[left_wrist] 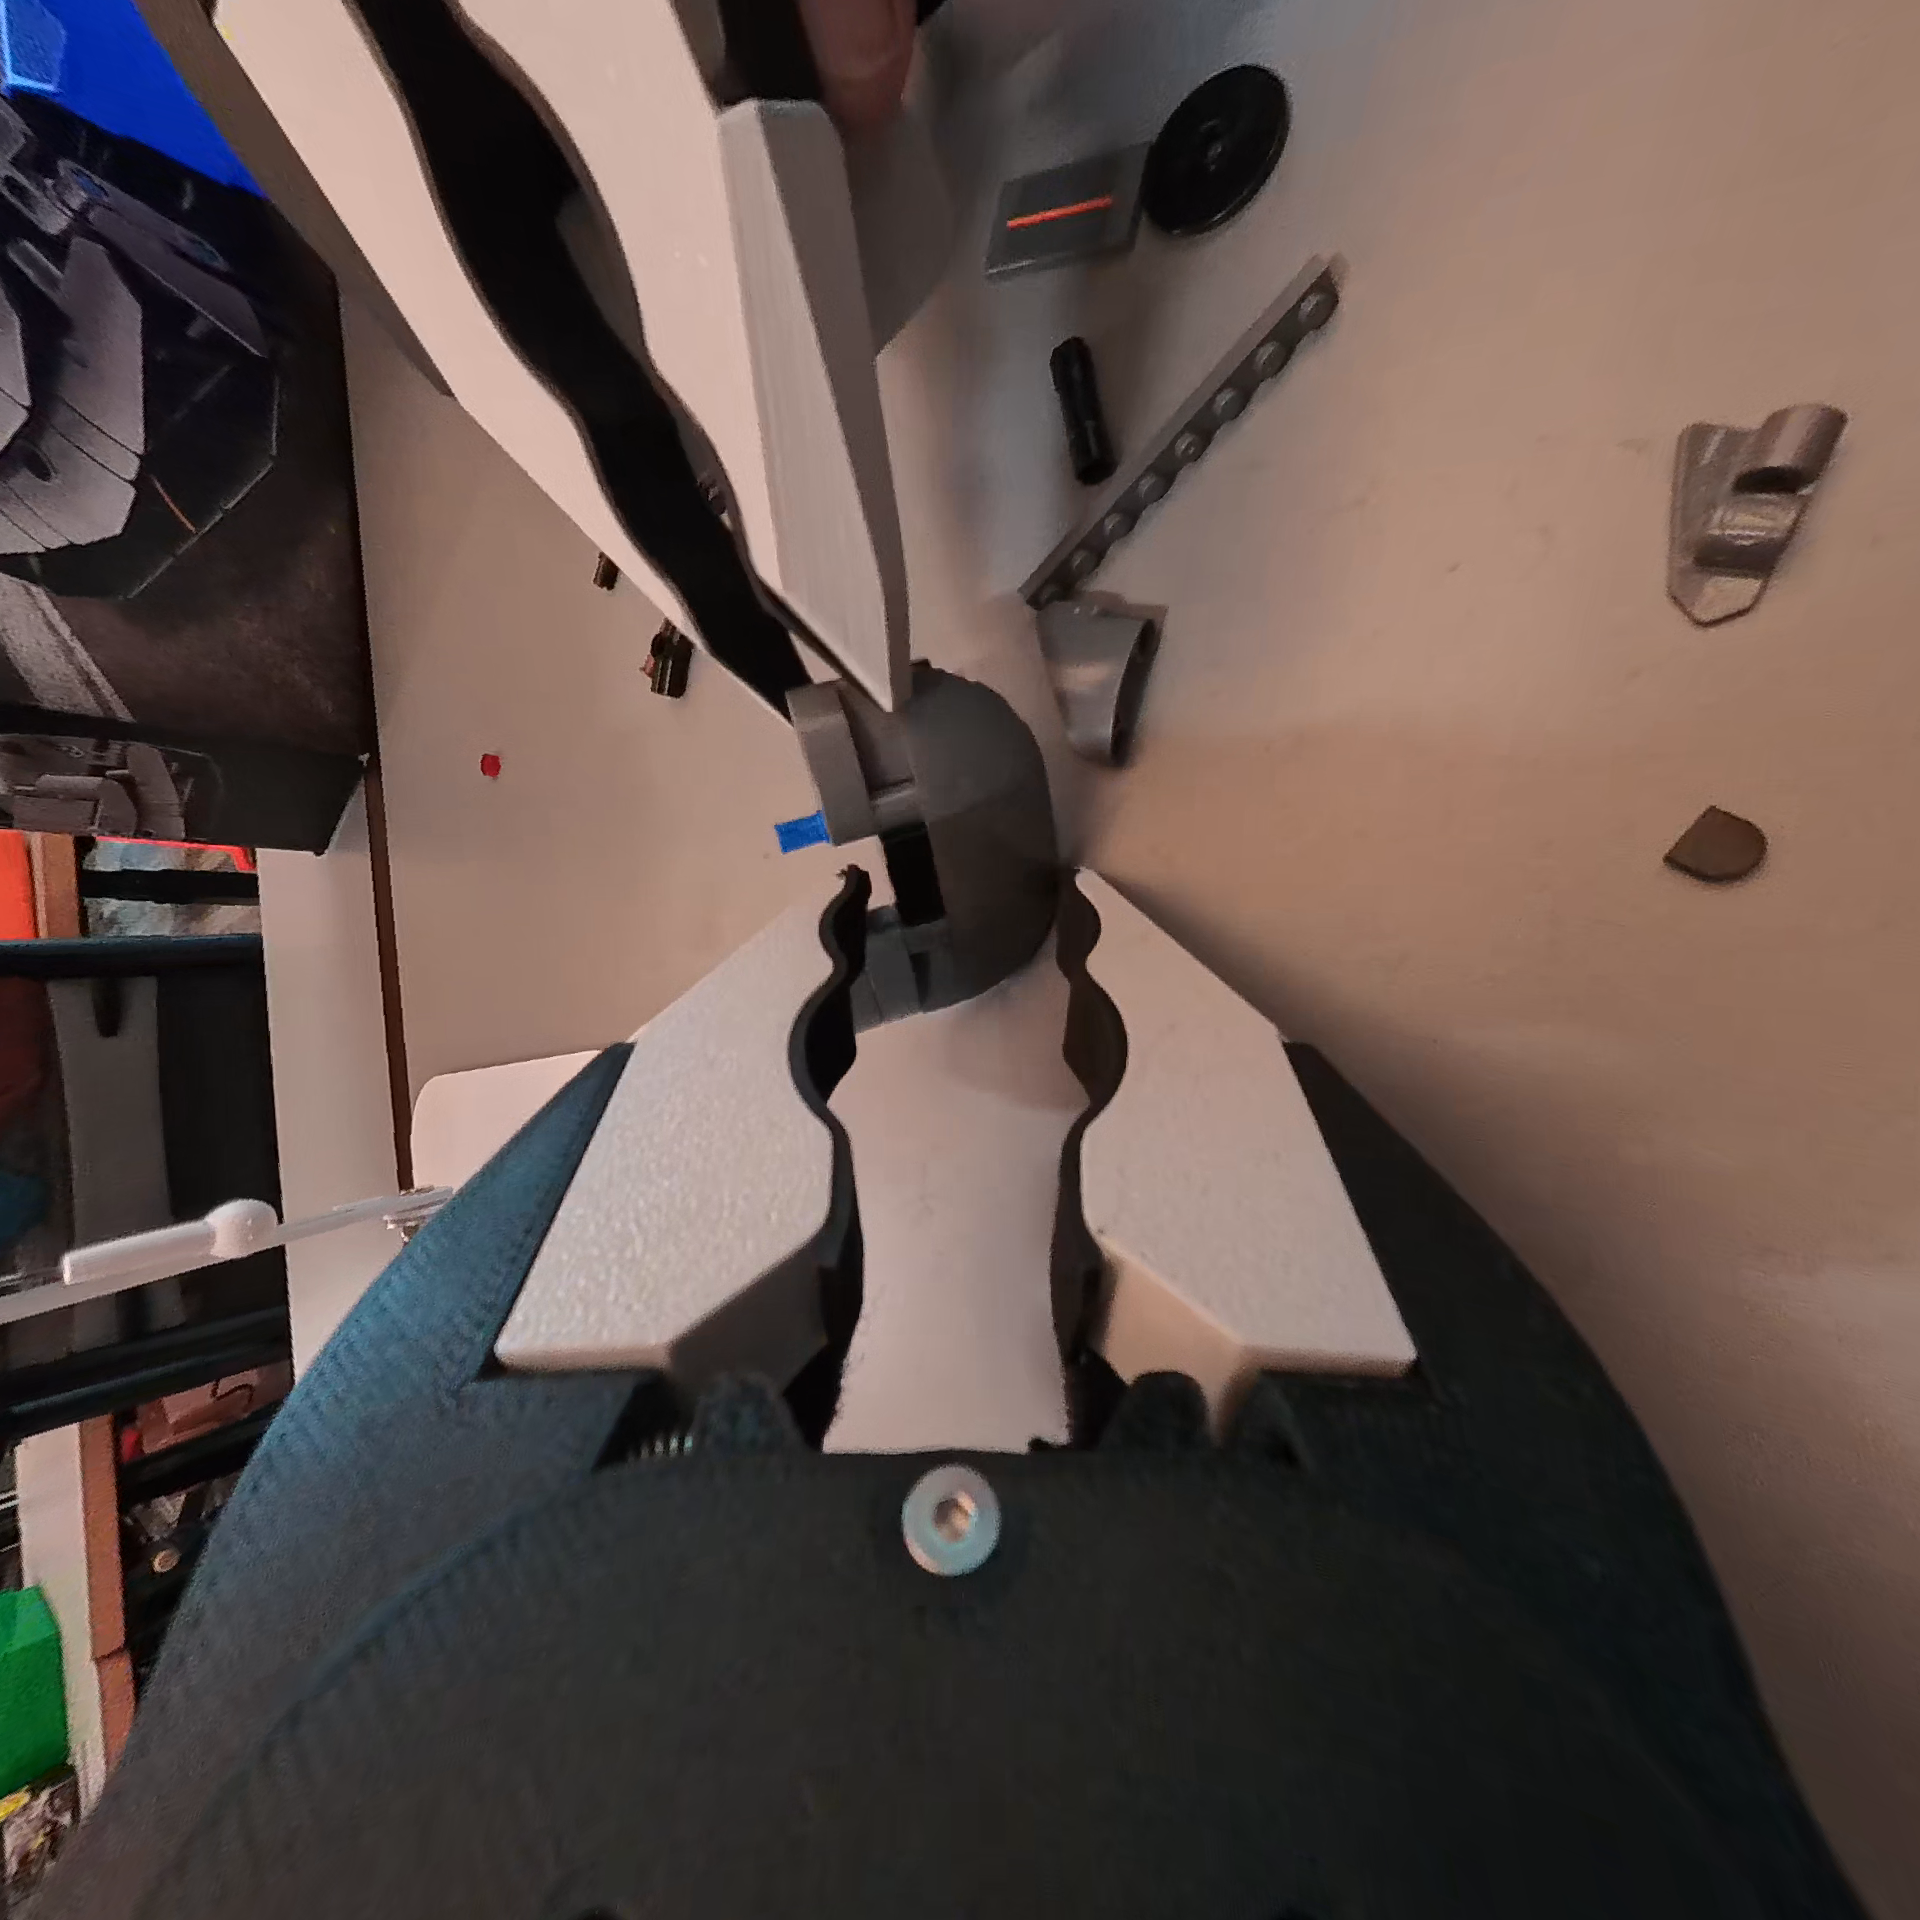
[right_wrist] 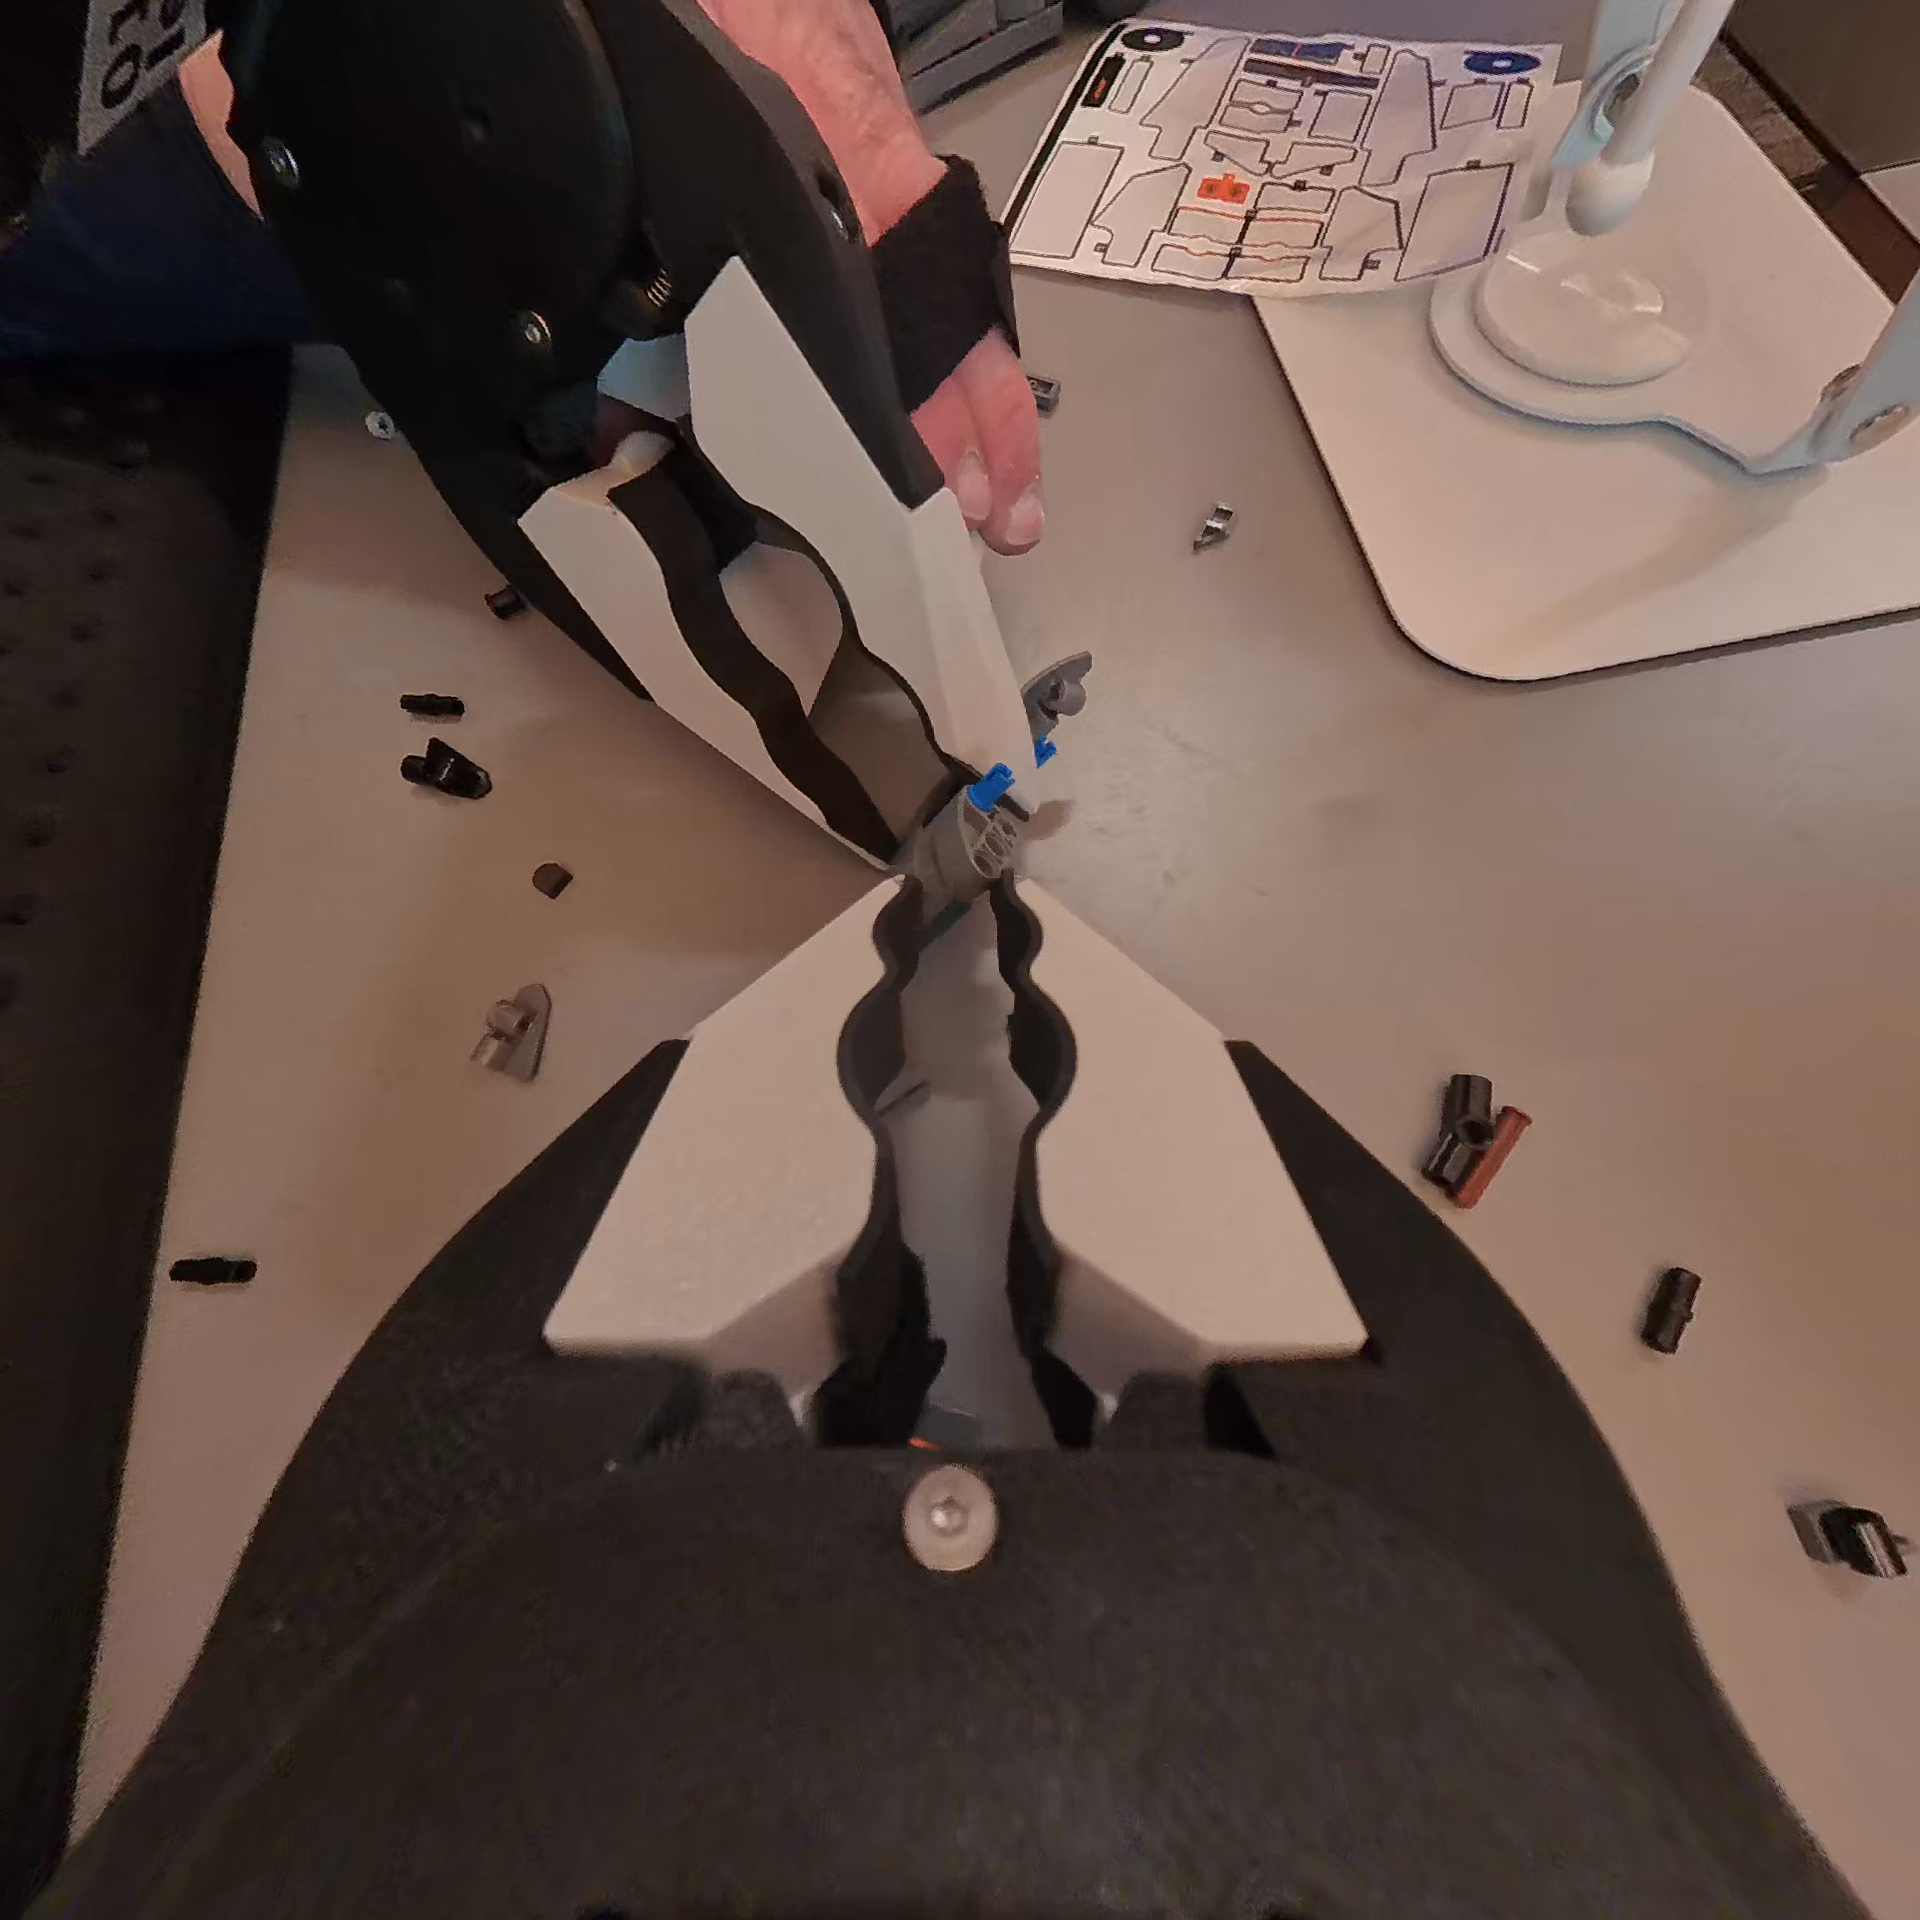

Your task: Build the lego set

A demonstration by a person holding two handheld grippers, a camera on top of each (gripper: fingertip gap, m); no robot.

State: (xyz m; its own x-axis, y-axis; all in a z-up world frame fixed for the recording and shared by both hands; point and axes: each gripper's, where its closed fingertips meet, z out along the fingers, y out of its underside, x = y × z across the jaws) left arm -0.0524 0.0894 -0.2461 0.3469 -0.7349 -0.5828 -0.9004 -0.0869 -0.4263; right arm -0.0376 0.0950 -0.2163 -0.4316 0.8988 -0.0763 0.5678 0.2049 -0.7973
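Gripping one grey lego assembly point(left_wrist: 966, 831) from opposite sides, the left gripper point(left_wrist: 961, 894) and right gripper point(right_wrist: 951, 894) met tip to tip above the table point(right_wrist: 1351, 883), both clamped on it. A hand point(right_wrist: 935, 260) wore a black strap. A printed sticker sheet point(right_wrist: 1278, 156) lay beyond.

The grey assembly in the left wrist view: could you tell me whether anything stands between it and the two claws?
Nothing visible does. The grey assembly already sits between the tips of the left claw, and the right claw meets its grey connector with the blue pin from above. The loose parts, such as the long grey plate, lie off to the side.
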